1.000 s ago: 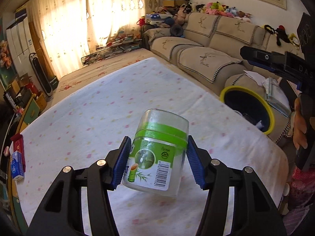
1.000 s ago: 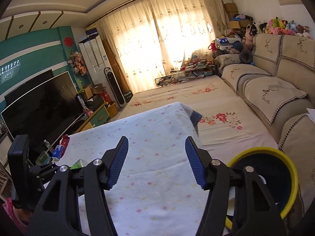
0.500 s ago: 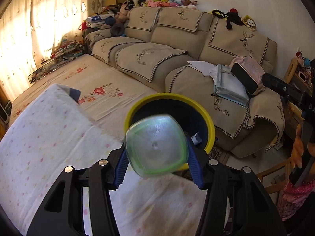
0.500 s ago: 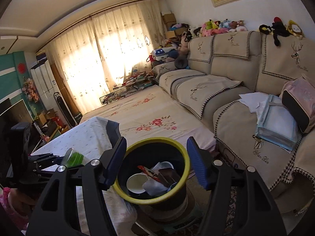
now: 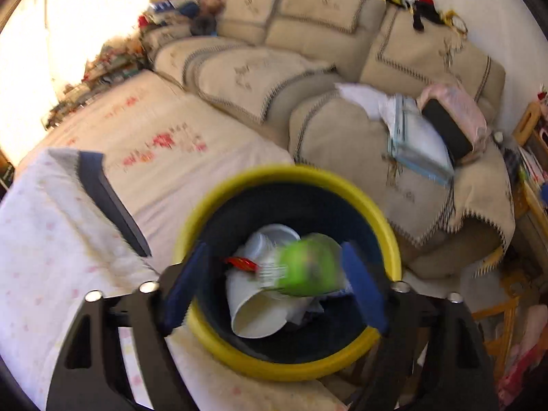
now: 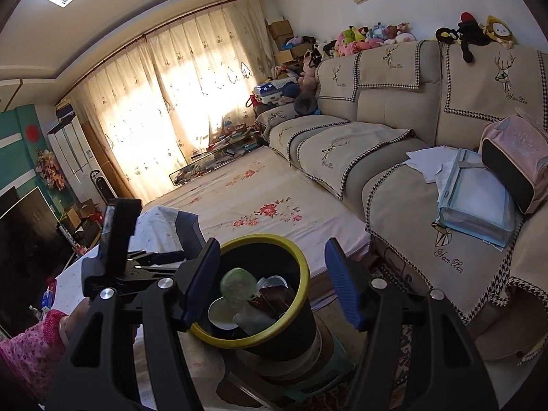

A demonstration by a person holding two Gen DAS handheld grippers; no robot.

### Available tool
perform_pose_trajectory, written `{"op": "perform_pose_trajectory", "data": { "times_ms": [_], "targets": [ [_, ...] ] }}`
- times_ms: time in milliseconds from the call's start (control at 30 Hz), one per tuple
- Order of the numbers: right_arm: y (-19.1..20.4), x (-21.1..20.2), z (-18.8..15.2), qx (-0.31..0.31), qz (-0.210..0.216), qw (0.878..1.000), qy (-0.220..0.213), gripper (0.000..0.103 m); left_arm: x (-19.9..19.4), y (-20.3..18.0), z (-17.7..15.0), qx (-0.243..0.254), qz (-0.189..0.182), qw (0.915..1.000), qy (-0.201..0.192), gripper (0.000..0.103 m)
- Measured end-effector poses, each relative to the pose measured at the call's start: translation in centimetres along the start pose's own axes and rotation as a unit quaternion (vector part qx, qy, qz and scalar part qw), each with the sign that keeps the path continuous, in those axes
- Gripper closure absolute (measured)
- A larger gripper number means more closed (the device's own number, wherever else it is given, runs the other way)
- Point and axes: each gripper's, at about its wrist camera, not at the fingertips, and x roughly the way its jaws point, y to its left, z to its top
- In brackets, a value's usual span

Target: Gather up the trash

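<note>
A dark bin with a yellow rim (image 5: 387, 236) (image 6: 301, 274) stands beside the table and holds white paper cups (image 5: 253, 308) and wrappers. The green-labelled clear jar (image 5: 308, 263) is blurred, free of the pads, inside the bin's mouth; it also shows in the right wrist view (image 6: 238, 282). My left gripper (image 5: 272, 291) is open right above the bin. My right gripper (image 6: 272, 281) is open and empty, a little back from the bin.
The table with the spotted white cloth (image 5: 44, 257) is left of the bin. A beige sofa (image 6: 394, 144) with papers and a pink bag (image 6: 513, 157) is behind and right. The floor has a floral mat (image 6: 260, 191).
My left gripper swung from the table to over the bin, then opened and let the jar go; the jar now drops into the bin. My right gripper turned toward the bin.
</note>
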Motion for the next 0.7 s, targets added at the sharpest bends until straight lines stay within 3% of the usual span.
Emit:
{"op": "perform_pose_trajectory", "data": {
  "times_ms": [100,167,200,400,533,700],
  "targets": [
    [0.5,0.5,-0.5,-0.004,0.009,1.0,0.007,0.042,-4.9,0.7,-1.2,-0.006,0.013,0.9987,-0.049,0.022],
    [1.2,0.8,-0.7,-0.011,0.016,1.0,0.016,0.042,-8.7,1.2,-2.6,-0.013,0.037,0.9955,-0.086,0.012],
    [1.6,1.0,-0.9,-0.014,0.02,0.999,0.021,0.041,-10.8,1.2,-3.6,-0.017,0.053,0.9928,-0.107,0.006],
    [6.2,1.2,-1.9,-0.059,0.056,0.996,0.038,0.035,-21.8,2.5,-10.8,-0.072,0.152,0.9696,-0.178,0.005],
    [10.8,0.3,-2.8,-0.106,0.086,0.99,0.04,0.031,-27.9,4.4,-16.7,-0.131,0.233,0.945,-0.189,0.005],
    [15.5,-1.8,-4.0,-0.154,0.108,0.982,0.029,0.022,-33.8,6.5,-23.2,-0.22,0.325,0.9033,-0.173,0.005]
  ]
}}
